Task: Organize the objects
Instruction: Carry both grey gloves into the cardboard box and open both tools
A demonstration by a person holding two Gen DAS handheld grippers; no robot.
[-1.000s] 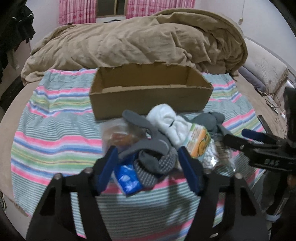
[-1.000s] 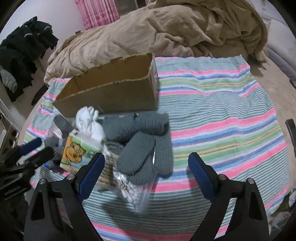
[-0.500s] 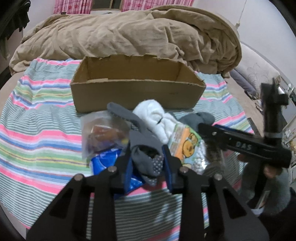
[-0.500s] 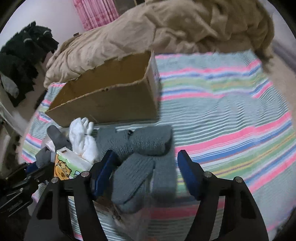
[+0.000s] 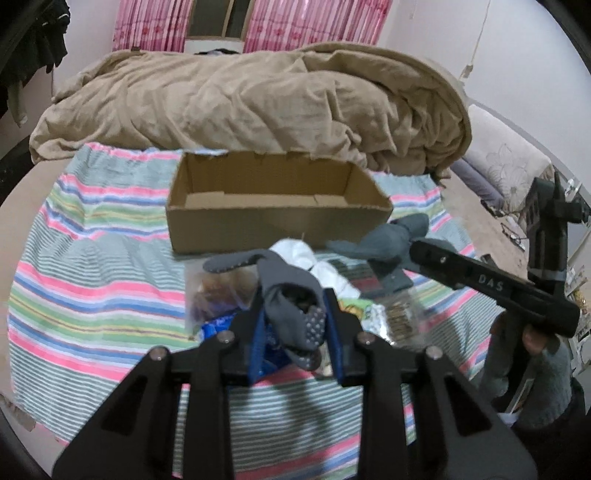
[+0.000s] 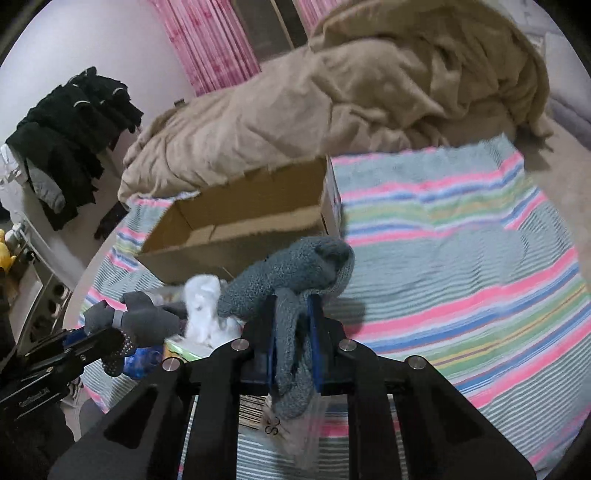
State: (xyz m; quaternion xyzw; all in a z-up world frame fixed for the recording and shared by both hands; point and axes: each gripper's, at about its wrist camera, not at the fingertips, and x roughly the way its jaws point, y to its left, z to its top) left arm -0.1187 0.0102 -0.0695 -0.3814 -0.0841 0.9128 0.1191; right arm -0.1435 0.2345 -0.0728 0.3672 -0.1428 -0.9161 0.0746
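The left gripper point(image 5: 295, 325) clamps a dotted grey glove point(image 5: 291, 295); the right gripper point(image 6: 293, 332) clamps a fuzzy grey mitten point(image 6: 291, 280). The open cardboard box point(image 5: 277, 221) sits just beyond on the striped blanket point(image 6: 461, 258).

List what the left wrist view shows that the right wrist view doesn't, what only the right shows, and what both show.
Only the left wrist view: the grey pillow at the bed's right edge and a window between the pink curtains.
Only the right wrist view: black clothes hanging by the wall and a yellow toy.
Both: the cardboard box, the striped sheet, the tan duvet, the left gripper shut on a grippy sock, and the right gripper shut on a knit glove.
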